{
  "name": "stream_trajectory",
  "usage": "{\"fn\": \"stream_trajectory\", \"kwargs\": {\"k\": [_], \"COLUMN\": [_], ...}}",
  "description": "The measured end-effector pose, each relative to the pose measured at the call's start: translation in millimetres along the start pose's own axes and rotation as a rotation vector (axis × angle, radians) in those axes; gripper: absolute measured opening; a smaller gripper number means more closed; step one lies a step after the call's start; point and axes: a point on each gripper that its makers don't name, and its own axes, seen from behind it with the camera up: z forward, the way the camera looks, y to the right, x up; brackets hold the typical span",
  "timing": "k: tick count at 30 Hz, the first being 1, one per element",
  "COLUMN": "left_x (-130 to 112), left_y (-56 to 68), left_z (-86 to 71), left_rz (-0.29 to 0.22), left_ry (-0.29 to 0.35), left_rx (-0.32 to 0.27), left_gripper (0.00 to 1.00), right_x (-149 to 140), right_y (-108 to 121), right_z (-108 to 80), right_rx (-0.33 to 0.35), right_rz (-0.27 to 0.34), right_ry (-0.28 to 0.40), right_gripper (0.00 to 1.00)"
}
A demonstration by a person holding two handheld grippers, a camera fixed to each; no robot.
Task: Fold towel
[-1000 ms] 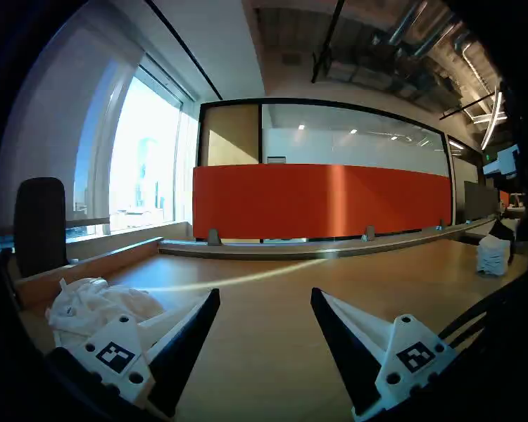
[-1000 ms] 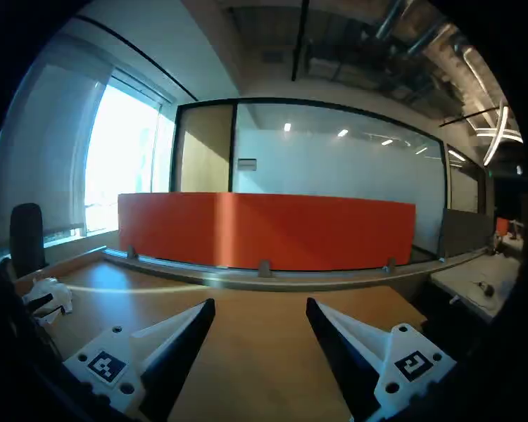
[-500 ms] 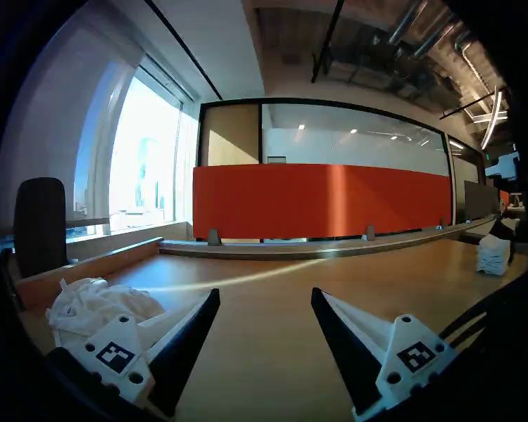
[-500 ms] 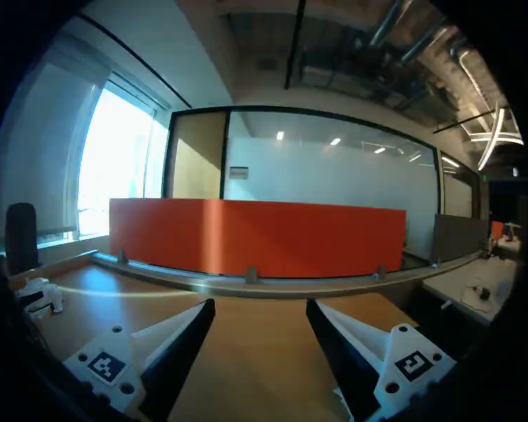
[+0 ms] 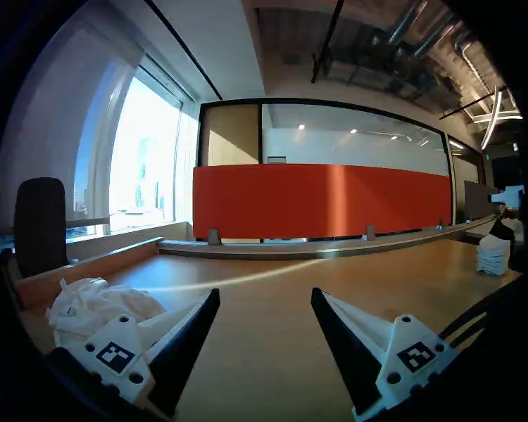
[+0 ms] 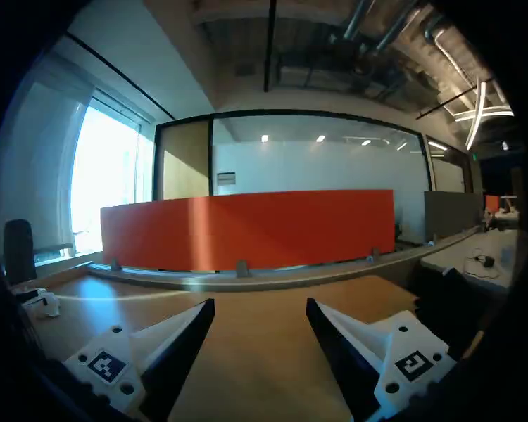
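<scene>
Both the left gripper (image 5: 264,291) and the right gripper (image 6: 259,301) are held spread wide, gripping nothing, over the table (image 5: 376,271); the towel (image 5: 95,306) is seen crumpled by the table's left edge.

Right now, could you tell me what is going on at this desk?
A person holds tongs in each hand over a wooden desk. The left tongs and the right tongs are both open and hold nothing. A crumpled white towel lies on the desk, off to the left of the left tongs, untouched. Folding has not yet begun.
</scene>
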Motion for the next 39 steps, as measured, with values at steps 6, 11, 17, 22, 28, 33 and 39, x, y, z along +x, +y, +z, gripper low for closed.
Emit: {"fn": "stream_trajectory", "kwargs": {"k": [6, 11, 17, 22, 28, 33, 39], "left_x": [0, 0, 0, 0, 0, -1, 0], "left_y": [0.3, 0.5, 1.1, 1.2, 1.6, 1.6, 2.0], "left_z": [-0.5, -0.3, -0.2, -0.3, -0.2, -0.4, -0.4], "left_rz": [0.0, 0.0, 0.0, 0.0, 0.0, 0.0, 0.0], "left_ry": [0.0, 0.0, 0.0, 0.0, 0.0, 0.0, 0.0], "left_rx": [0.0, 0.0, 0.0, 0.0, 0.0, 0.0, 0.0], "left_gripper": [0.96, 0.96, 0.96, 0.96, 0.96, 0.96, 0.96], "right_x": [-27, -41, -57, -68, -80, -81, -77], "right_y": [16, 20, 23, 25, 25, 22, 18], "right_z": [-1.3, -1.8, -1.6, 0.0, 2.2, 1.7, -2.9], "right_rx": [-0.022, -0.015, -0.011, -0.011, -0.015, -0.01, -0.006], "right_rz": [0.04, 0.051, 0.036, 0.026, 0.017, 0.005, -0.007], "right_ry": [-0.004, 0.003, -0.006, -0.014, -0.02, -0.012, -0.003], "right_gripper": [1.0, 1.0, 1.0, 1.0, 1.0, 1.0, 1.0]}}
